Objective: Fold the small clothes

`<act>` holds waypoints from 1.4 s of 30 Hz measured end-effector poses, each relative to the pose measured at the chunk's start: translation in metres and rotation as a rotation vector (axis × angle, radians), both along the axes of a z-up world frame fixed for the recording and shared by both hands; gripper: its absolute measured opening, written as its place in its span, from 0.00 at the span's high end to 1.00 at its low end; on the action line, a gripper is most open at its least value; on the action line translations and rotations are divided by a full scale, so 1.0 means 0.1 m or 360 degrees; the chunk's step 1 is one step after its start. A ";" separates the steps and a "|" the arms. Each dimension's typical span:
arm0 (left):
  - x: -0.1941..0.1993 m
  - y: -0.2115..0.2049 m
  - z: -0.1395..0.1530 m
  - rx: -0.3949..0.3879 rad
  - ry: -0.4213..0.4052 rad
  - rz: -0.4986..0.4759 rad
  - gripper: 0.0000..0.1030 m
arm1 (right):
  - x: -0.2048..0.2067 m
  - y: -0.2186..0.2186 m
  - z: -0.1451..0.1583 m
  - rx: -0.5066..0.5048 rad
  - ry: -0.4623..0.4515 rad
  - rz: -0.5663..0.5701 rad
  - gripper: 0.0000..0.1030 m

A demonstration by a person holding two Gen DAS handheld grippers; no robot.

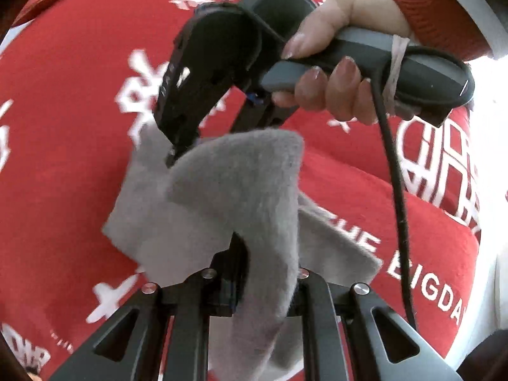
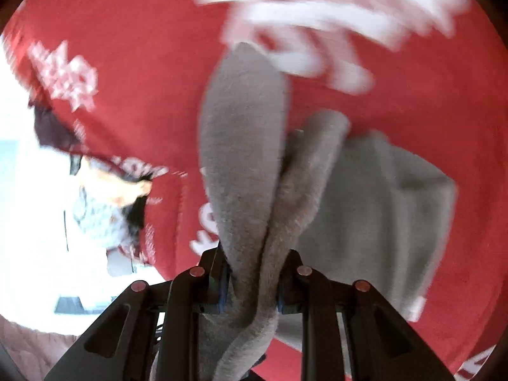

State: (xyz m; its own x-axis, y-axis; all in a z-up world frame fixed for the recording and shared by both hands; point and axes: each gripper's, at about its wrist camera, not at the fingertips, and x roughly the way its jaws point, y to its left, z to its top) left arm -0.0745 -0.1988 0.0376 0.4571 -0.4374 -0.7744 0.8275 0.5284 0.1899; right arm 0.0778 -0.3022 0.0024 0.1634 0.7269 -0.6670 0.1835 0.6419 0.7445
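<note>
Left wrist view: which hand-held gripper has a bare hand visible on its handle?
The right hand-held gripper, at the top: a hand wraps its grey handle. The left hand-held gripper shows only its linkage. Both pinch the grey garment.

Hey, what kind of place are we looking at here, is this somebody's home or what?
Probably a home, likely a bed or sofa, though that is a guess. A soft red cover with white lettering fills both views, and the left gripper and right gripper both pinch a small gray fleece garment.
</note>
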 end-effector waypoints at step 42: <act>0.71 0.64 -0.56 0.0109 0.0750 0.0730 0.84 | -1.38 -0.13 -0.45 -0.0543 0.0285 -0.0297 0.95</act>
